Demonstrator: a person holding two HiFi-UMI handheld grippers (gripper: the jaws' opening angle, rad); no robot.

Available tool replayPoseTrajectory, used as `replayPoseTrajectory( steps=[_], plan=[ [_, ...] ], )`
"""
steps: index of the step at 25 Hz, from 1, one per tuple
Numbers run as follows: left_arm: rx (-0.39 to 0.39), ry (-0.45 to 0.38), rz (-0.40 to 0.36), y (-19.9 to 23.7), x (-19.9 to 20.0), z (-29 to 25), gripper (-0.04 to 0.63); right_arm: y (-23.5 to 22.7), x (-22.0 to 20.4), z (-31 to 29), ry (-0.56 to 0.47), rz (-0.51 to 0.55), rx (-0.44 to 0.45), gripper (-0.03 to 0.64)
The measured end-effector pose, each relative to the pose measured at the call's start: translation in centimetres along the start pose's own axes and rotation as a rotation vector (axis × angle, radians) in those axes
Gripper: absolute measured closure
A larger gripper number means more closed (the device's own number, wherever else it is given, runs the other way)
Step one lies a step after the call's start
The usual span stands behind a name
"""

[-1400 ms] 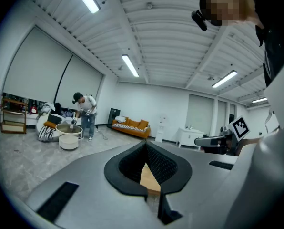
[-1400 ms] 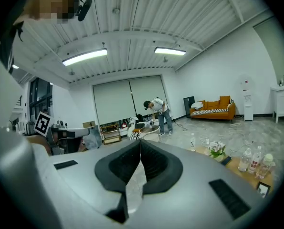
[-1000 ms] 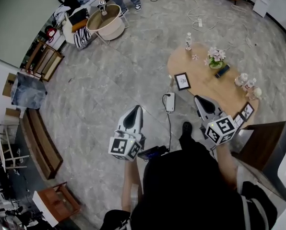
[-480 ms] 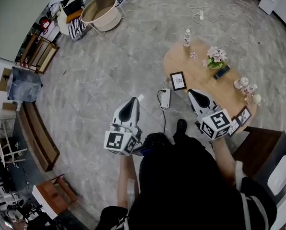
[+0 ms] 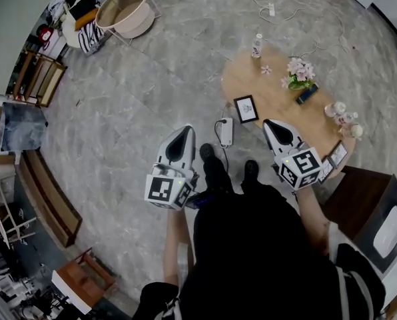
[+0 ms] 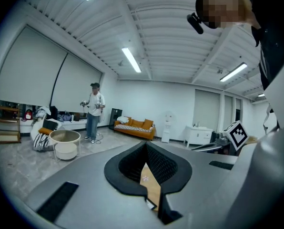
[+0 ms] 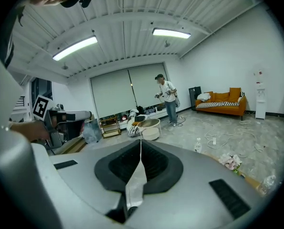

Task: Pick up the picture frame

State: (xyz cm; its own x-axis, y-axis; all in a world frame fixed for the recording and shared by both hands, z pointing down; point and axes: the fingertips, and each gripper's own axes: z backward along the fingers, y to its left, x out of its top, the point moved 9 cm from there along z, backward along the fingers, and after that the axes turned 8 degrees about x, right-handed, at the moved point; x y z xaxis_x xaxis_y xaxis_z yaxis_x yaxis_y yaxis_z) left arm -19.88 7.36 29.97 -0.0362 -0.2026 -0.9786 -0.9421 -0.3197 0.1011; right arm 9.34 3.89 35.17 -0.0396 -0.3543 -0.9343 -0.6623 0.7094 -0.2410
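Task stage: approach. The pick-up has not begun and nothing is grasped.
Target position: the picture frame (image 5: 246, 109) rests on the near left part of the oval wooden desk (image 5: 278, 104), close to that desk's edge, untouched.
Left hand-held gripper (image 5: 183, 133): jaw tips together, nothing between them. It is held over the floor, well apart from the picture frame.
Right hand-held gripper (image 5: 273, 127): jaws together and empty. It is held by the desk's near edge, near the picture frame but apart from it.
Done: both hand-held grippers are brought up facing the desk.
Remaining: part the jaws of one hand-held gripper, close them on the picture frame's border, lift it. The right one looks better placed.
Desk edge: the picture frame sits by the rim, so a push outward could tip it to the floor.
Desk clearance: bare wood surrounds the picture frame. The flower vase (image 5: 300, 71), water bottle (image 5: 256, 45) and dark handset (image 5: 306, 94) stand farther back.
Second frame (image 5: 337, 155): at the desk's right end, near the right hand-held gripper. Do not mistake it for the target.
Floor hazard: a power strip (image 5: 226, 131) and its cable lie just below the desk's near left edge.
Right-side limit: a dark cabinet (image 5: 365, 199) closes off the room there.
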Motion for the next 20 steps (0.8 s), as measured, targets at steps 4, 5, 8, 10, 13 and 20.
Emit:
replayPoseTrajectory(
  steps=[4, 5, 8, 10, 13, 20],
  plan=[
    [-0.073, 0.001, -0.041, 3.6, 1.0, -2.9, 0.582, 0.5, 0.7, -3.3, 0.011, -0.005, -0.061, 0.603],
    [-0.095, 0.003, -0.045, 4.6, 1.1, -3.6, 0.582, 0.6, 0.8, -4.2, 0.014, -0.008, -0.076, 0.603],
    [-0.171, 0.013, -0.062, 7.6, 1.3, -6.3, 0.581, 0.5, 0.9, -7.1, 0.026, -0.035, -0.12, 0.603],
    [-0.221, 0.028, -0.061, 9.5, 1.2, -8.0, 0.581, 0.4, 0.5, -8.9, 0.035, -0.068, -0.156, 0.603],
    [-0.289, 0.055, -0.031, 11.8, 1.6, -10.2, 0.581, 1.0, -0.1, -11.1, 0.053, -0.111, -0.215, 0.603],
    [-0.455, 0.131, -0.051, 13.0, -0.7, -14.9, 0.581, 0.3, -3.4, -13.6, 0.1, -0.212, -0.324, 0.603]
  ],
)
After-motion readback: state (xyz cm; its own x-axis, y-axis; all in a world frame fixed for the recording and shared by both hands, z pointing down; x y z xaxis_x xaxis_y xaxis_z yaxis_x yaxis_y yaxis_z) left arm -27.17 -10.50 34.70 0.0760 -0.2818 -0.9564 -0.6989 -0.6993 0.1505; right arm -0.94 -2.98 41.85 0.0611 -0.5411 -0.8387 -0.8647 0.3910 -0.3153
